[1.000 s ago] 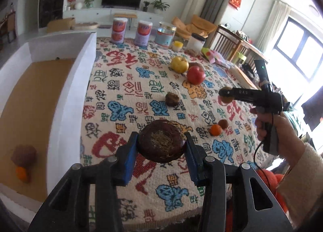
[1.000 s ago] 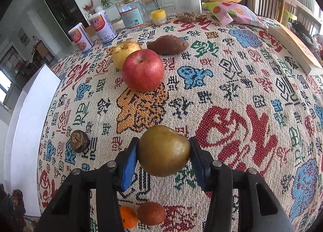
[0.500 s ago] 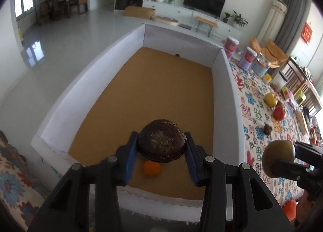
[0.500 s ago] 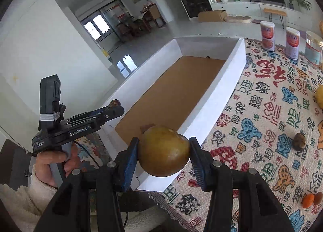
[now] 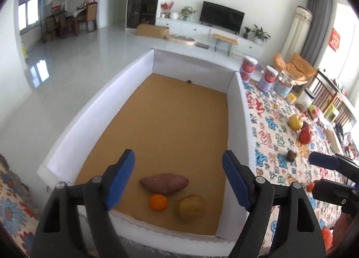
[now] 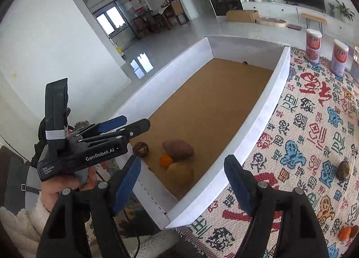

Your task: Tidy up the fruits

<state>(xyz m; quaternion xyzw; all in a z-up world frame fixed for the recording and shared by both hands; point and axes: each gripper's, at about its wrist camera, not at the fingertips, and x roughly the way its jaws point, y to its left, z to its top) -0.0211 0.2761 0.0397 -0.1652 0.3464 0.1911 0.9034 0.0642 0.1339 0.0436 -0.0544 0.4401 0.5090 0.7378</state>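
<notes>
Both claws hung over the near end of the white box (image 5: 233, 109), jaws opening, nothing between them. Pear (image 6: 180, 171), tangerine (image 6: 166, 160), sweet potato (image 6: 178, 149) and dark fruit (image 6: 140, 149) lay inside. Remaining fruit, including the red apple (image 5: 307, 135), lay right of the box on the tablecloth (image 6: 314, 123), nearer the right gripper (image 6: 181, 181) than the left gripper (image 5: 178, 181).

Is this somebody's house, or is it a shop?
It looks like a home, most likely a living room. There is a television on a long white cabinet, potted plants beside it, and a dining table with chairs in a far corner by a window.
</notes>
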